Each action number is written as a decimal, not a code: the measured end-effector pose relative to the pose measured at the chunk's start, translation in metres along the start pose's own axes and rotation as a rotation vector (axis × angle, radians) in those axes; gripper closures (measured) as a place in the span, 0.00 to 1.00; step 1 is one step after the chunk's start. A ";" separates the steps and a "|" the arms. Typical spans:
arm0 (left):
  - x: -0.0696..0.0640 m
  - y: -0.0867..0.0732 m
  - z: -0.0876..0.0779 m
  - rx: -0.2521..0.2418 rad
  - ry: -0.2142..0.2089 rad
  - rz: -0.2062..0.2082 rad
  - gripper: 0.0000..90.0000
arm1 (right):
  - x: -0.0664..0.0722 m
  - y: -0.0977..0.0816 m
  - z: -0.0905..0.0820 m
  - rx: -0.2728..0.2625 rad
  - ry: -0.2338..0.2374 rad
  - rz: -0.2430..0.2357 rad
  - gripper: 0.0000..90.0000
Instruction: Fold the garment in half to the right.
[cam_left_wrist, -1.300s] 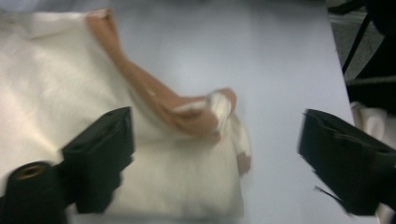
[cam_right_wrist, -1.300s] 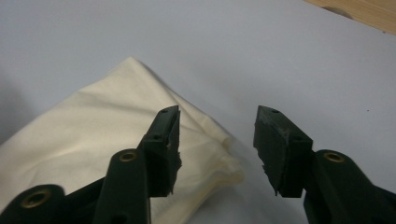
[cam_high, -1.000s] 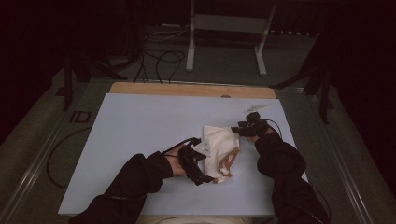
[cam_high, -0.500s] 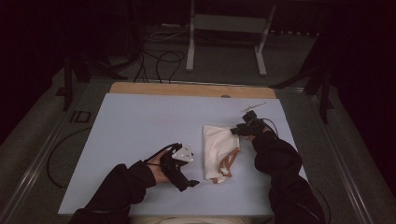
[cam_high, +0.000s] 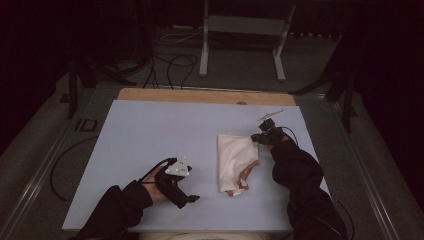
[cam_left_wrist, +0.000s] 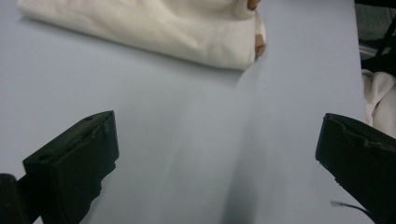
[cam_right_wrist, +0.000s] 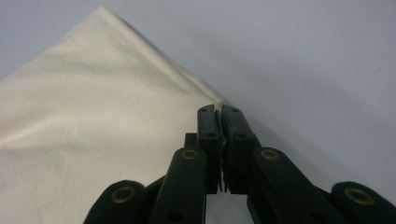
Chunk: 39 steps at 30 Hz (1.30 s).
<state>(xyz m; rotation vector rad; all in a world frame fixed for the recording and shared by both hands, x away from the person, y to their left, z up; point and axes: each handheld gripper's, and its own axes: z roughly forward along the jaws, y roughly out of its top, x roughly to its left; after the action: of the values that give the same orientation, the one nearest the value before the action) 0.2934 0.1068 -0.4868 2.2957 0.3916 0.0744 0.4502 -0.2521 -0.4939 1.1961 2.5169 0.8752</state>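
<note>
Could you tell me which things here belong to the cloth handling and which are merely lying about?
In the job:
- cream cloth
- right claw, shut on the cloth's edge
- left claw, open, apart from the cloth

Lying about:
- cables on the floor
- metal stand beyond the table

Left gripper (cam_high: 192, 198) fingers wide apart; right gripper (cam_right_wrist: 219, 112) fingers just closed, pinched together.

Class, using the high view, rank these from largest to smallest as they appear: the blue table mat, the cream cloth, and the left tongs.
1. Blue table mat
2. Cream cloth
3. Left tongs, somewhat nearer the camera, yet plainly smaller than the cloth.
</note>
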 end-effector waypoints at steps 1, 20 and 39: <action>0.000 0.000 0.000 0.000 0.000 0.000 0.00 | 0.001 0.001 -0.002 -0.010 -0.008 -0.009 0.97; 0.011 -0.041 -0.035 -0.038 0.103 -0.101 0.00 | -0.004 0.005 -0.004 -0.034 -0.069 -0.015 0.97; 0.018 -0.071 -0.064 -0.050 0.175 -0.173 0.00 | -0.010 -0.007 0.012 0.026 -0.063 0.013 0.82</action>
<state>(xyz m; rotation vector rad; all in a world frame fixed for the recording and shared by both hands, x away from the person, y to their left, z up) 0.2809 0.2035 -0.4956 2.2042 0.6690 0.1966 0.4571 -0.2581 -0.5081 1.2298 2.4809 0.7975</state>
